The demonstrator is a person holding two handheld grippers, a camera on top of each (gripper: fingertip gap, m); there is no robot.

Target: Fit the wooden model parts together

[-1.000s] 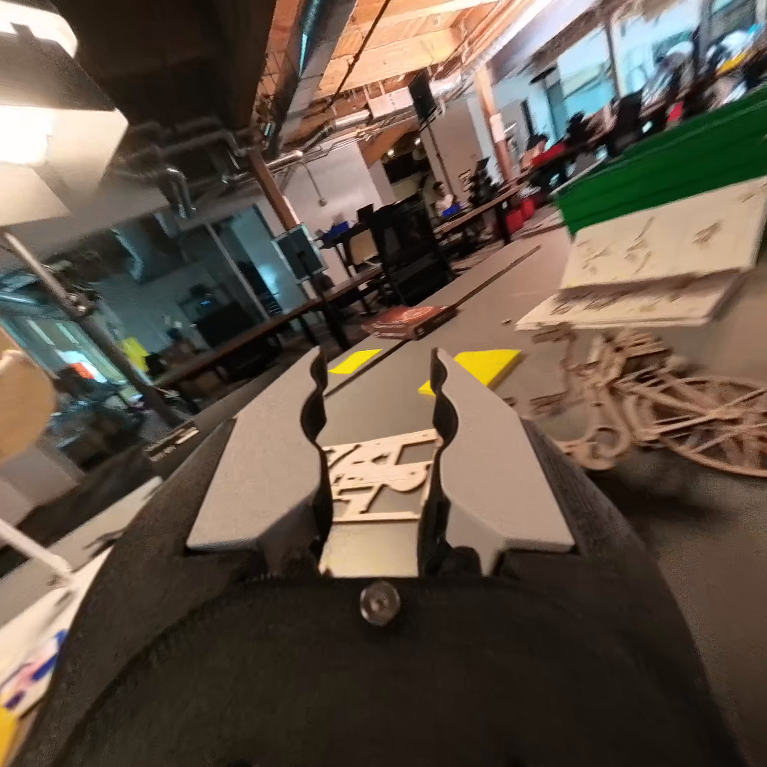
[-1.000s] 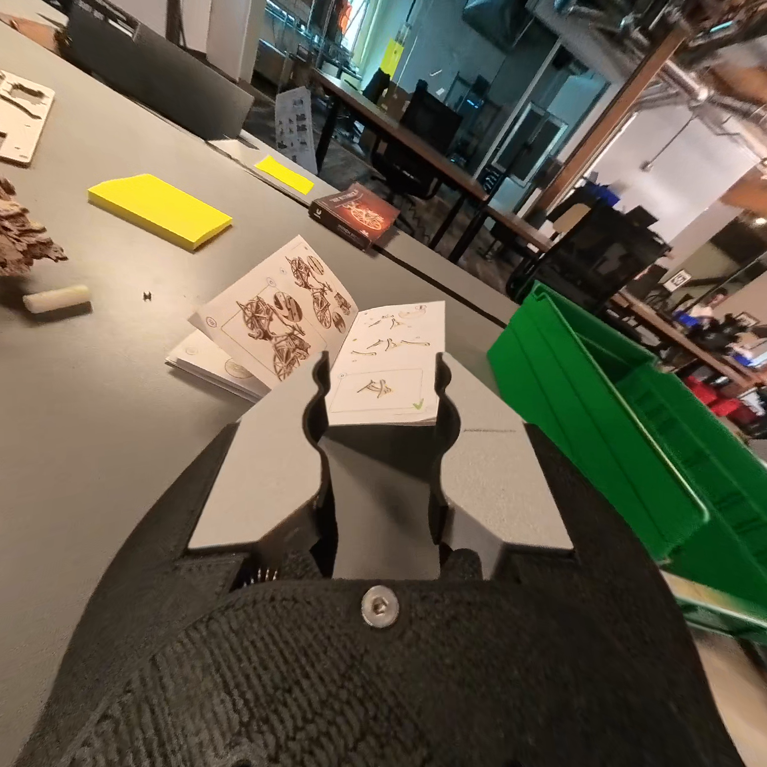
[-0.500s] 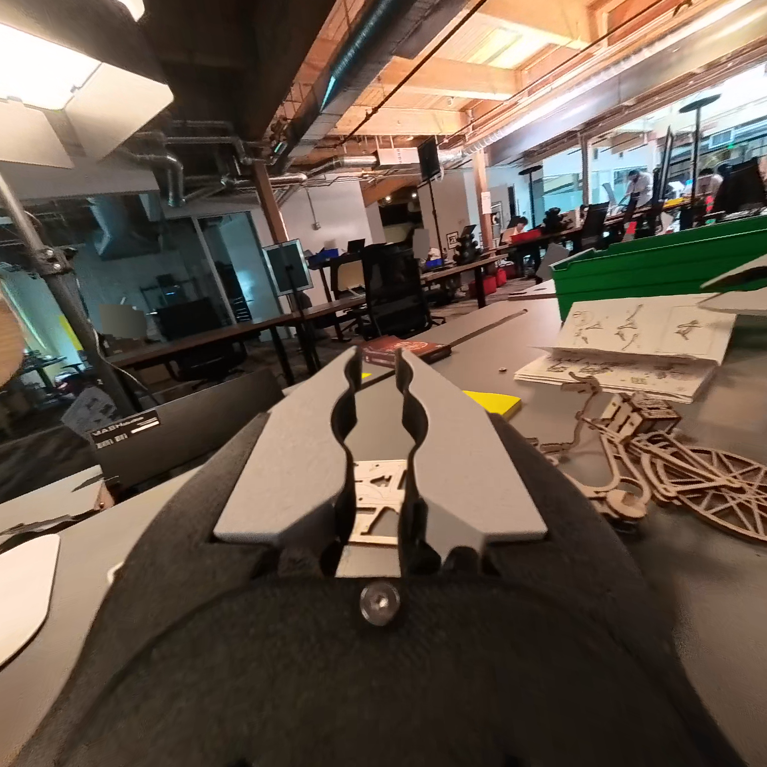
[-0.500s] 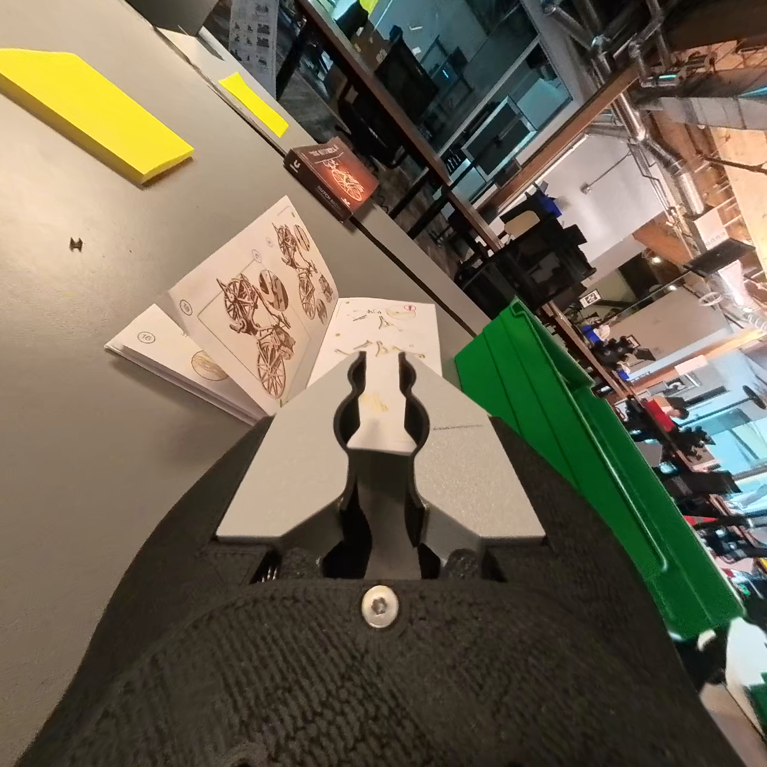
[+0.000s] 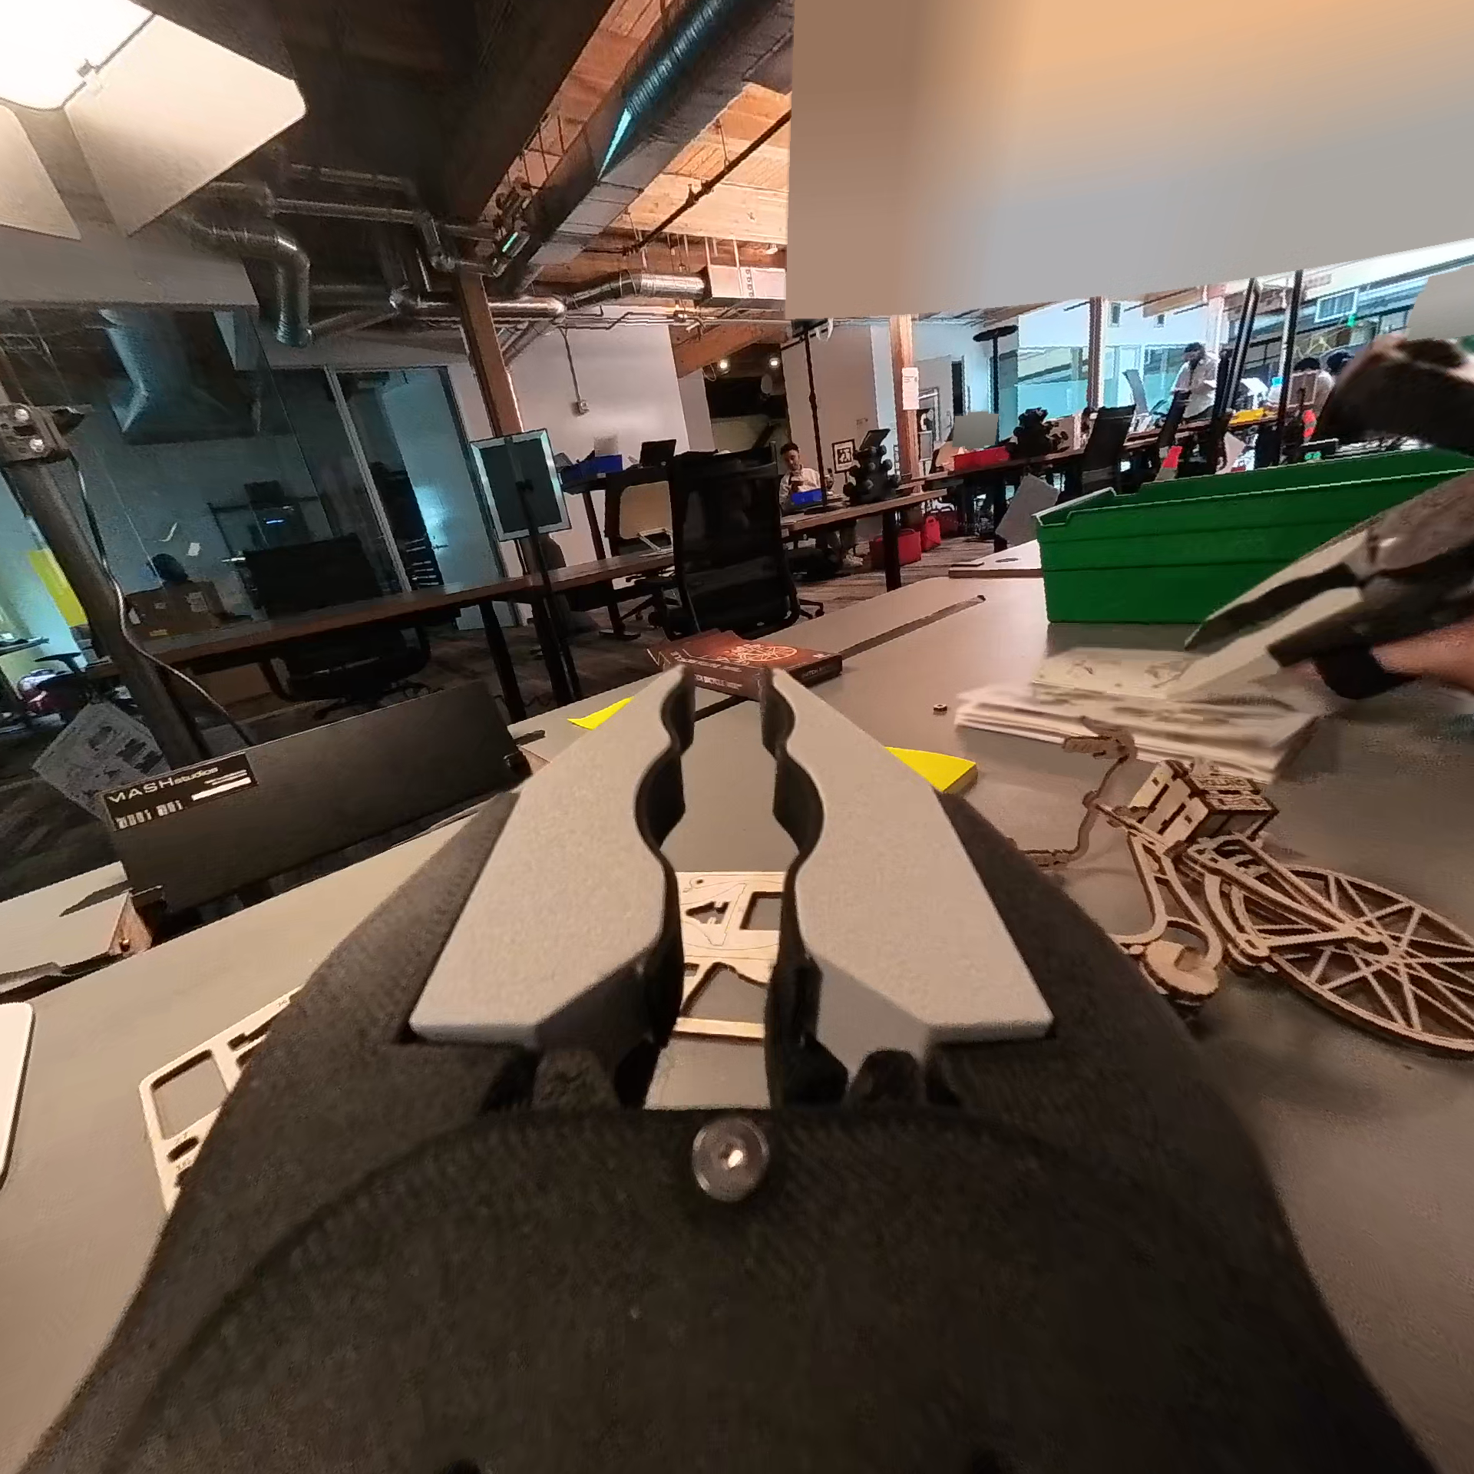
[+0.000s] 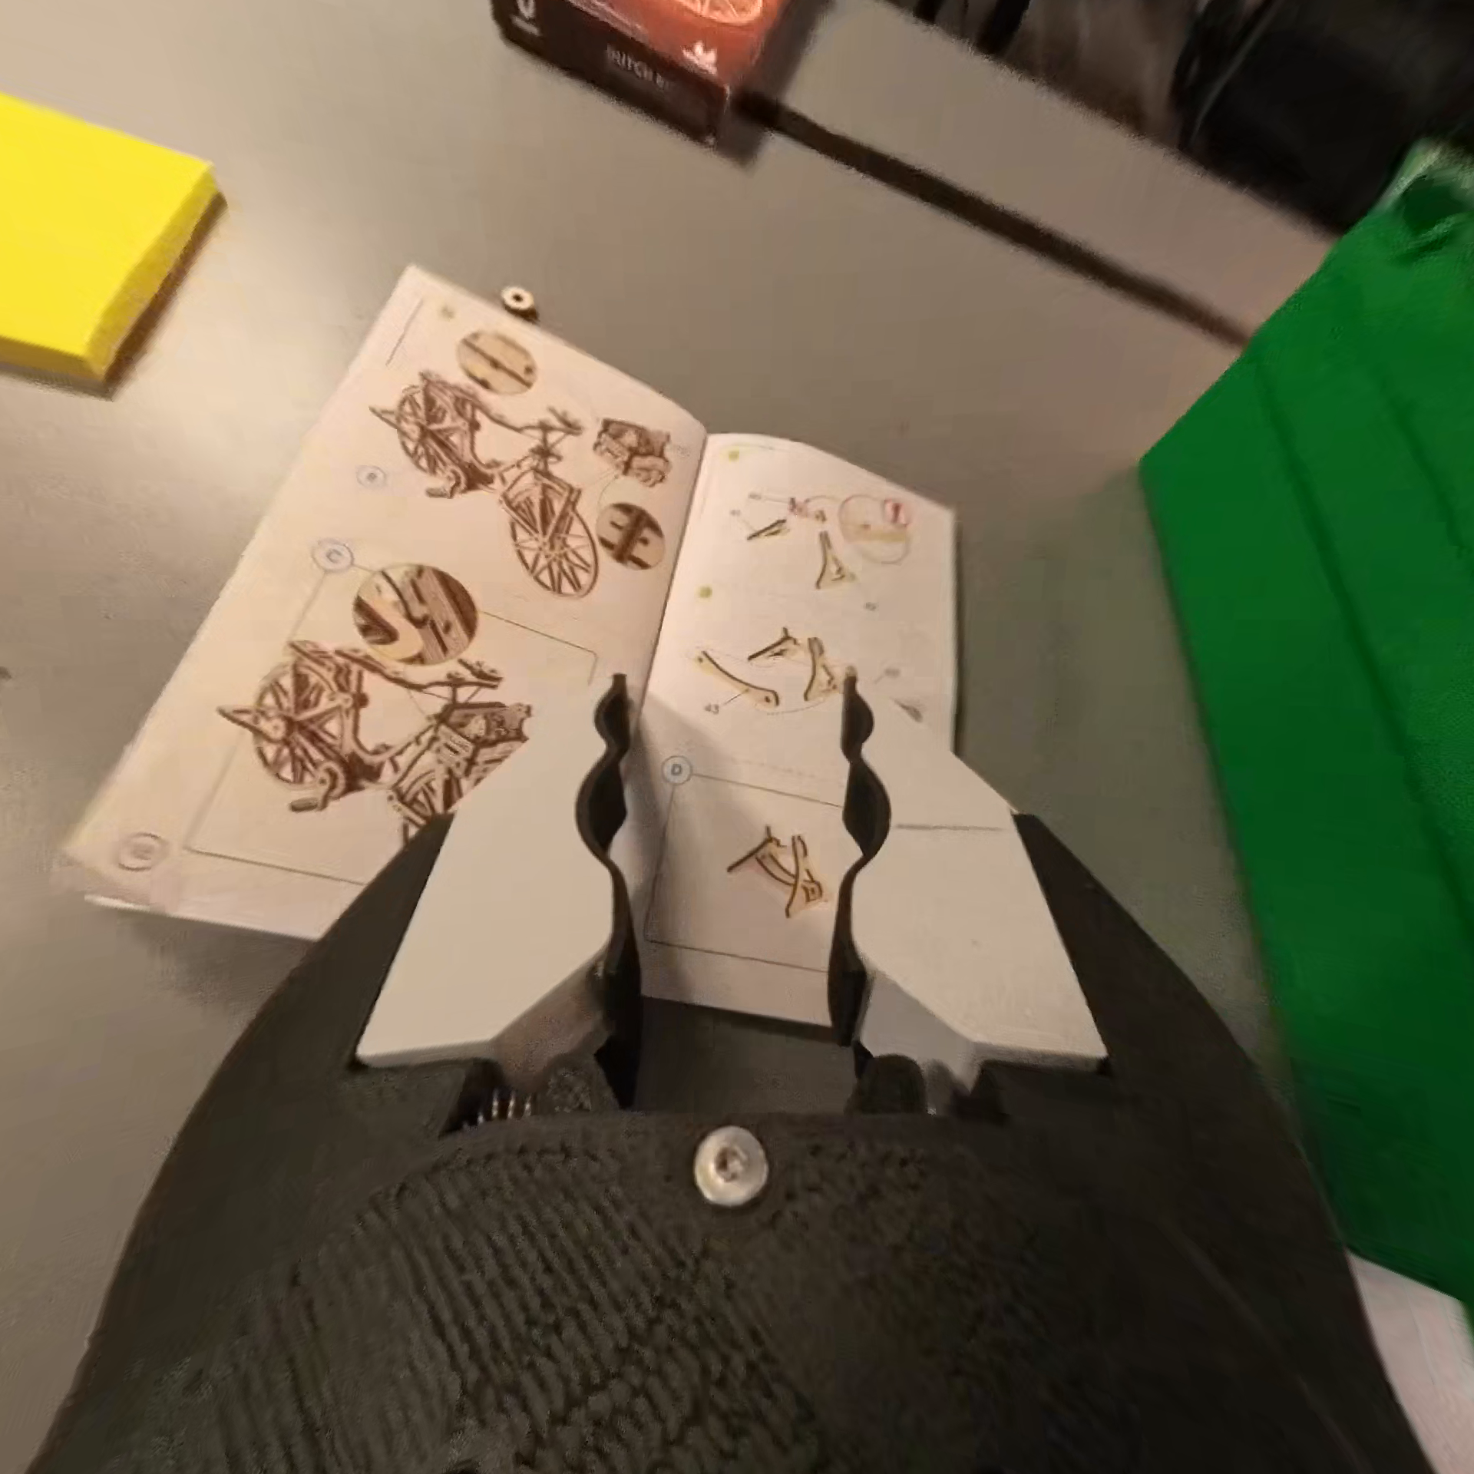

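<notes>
A partly built wooden bicycle model (image 5: 1276,901) lies on its side on the grey table (image 5: 1316,1156), to the right of my left gripper (image 5: 727,694). The left gripper is empty with a narrow gap between its jaws. It hovers over a punched-out wooden parts sheet (image 5: 730,925), whose edge also shows at lower left. My right gripper (image 6: 734,694) is wide open and empty, pointing down at the open instruction booklet (image 6: 478,598). It also shows in the left wrist view (image 5: 1244,638), just above the booklet (image 5: 1117,718).
A green bin (image 6: 1316,638) stands right of the booklet, also seen at the far right (image 5: 1236,550). A yellow notepad (image 6: 80,263), a dark box (image 6: 638,56) and a small nut (image 6: 518,297) lie beyond the booklet. A black panel (image 5: 319,782) stands at left. The grippers' ends are close to 35 cm from one another. From either gripper's tips it is about 20 cm to the partly built wooden bicycle model (image 5: 1276,901).
The right gripper narrowed, then opened wide and tipped down over the booklet. The left gripper's jaws closed to a narrow gap and its view levelled out.
</notes>
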